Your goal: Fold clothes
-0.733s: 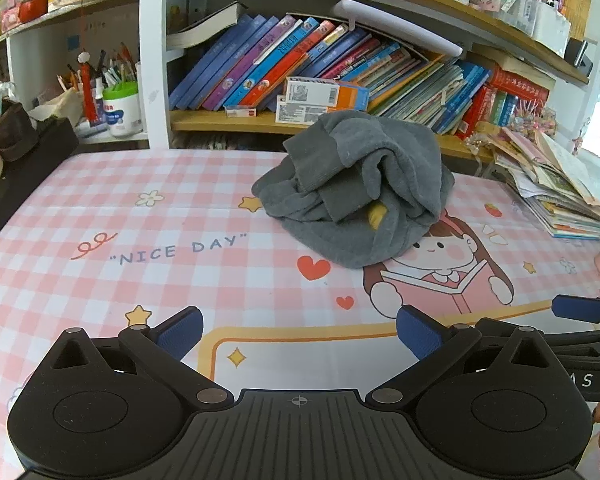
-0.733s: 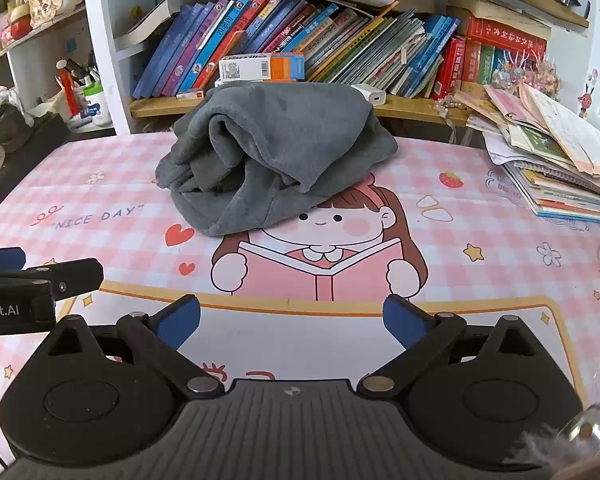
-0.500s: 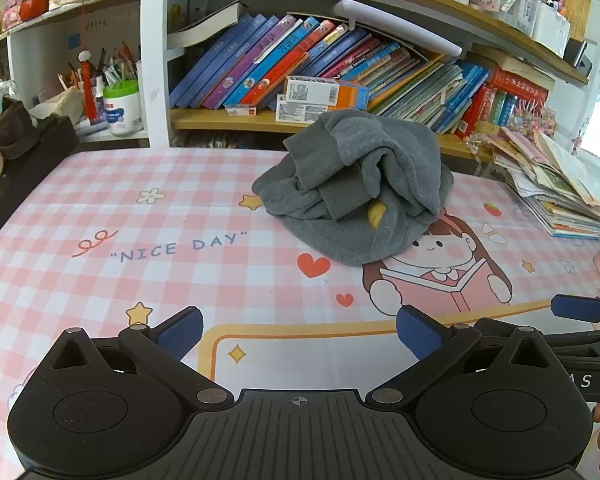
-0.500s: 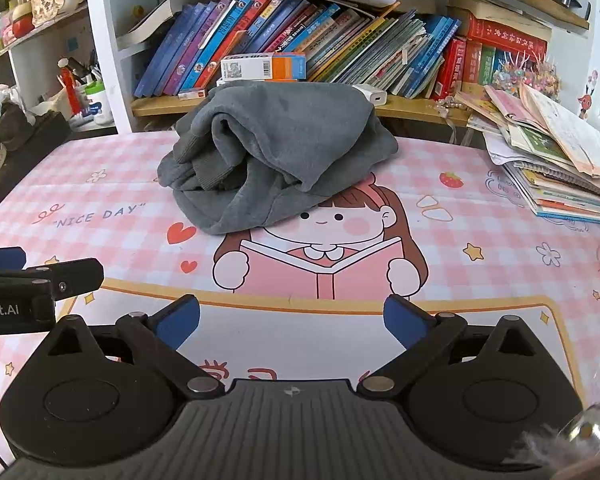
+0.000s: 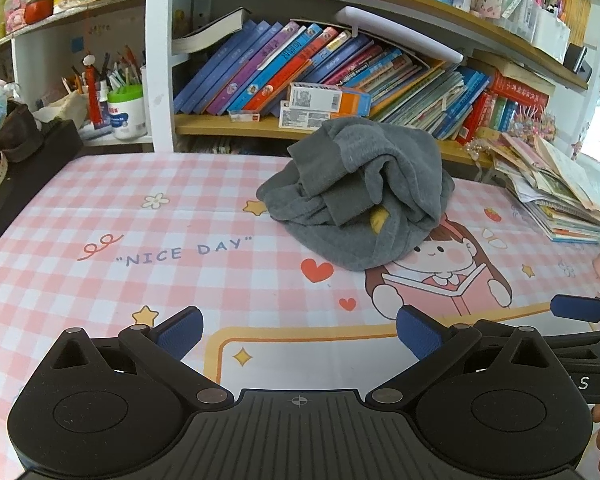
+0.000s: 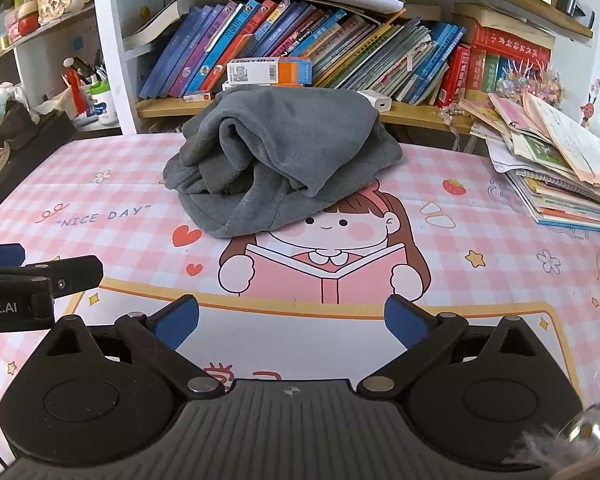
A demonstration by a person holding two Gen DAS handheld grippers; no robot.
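In the left wrist view, the left hand-held gripper (image 5: 298,330) hangs with its jaws spread wide and empty, and the crumpled grey garment (image 5: 360,196) lies ahead and slightly right of it on the worktop (image 5: 100,208), just where it lay a moment ago. In the right wrist view, the right hand-held gripper (image 6: 292,322) is likewise agape and empty, with the garment ahead and slightly left, untouched. Almost nothing has shifted, so the folding seems not yet begun.
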